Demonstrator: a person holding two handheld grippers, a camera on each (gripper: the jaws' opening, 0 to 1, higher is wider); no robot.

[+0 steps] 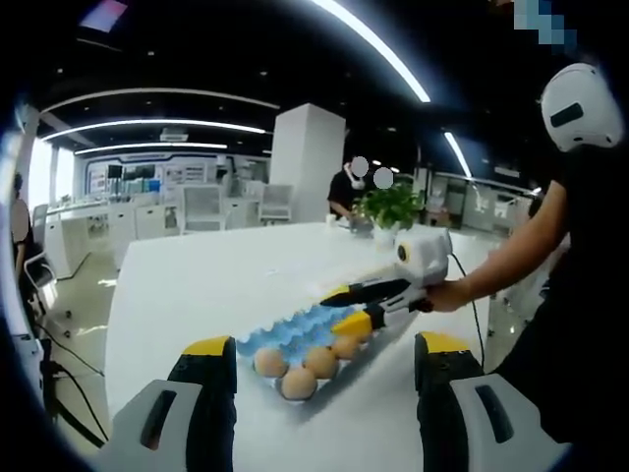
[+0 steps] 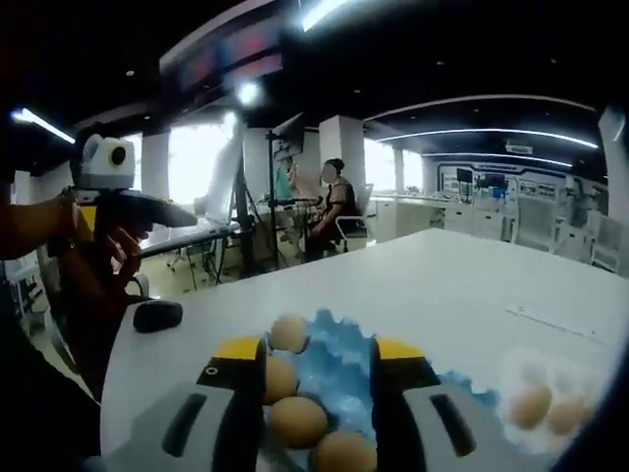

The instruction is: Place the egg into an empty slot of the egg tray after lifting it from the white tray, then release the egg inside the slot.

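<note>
the right gripper (image 2: 316, 379) is hanging released over the blue egg tray (image 2: 334, 364), its jaws apart with nothing between. the left gripper (image 1: 319, 379) is also standing released, near the tray. eggs (image 2: 536, 405) are lying in the white tray (image 2: 580, 388) on the table (image 2: 442, 285).

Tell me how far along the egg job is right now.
Four eggs already sit in the blue egg tray. The right gripper hovers open over it, holding nothing. Two eggs remain in the white tray, so more transfers are left.
</note>
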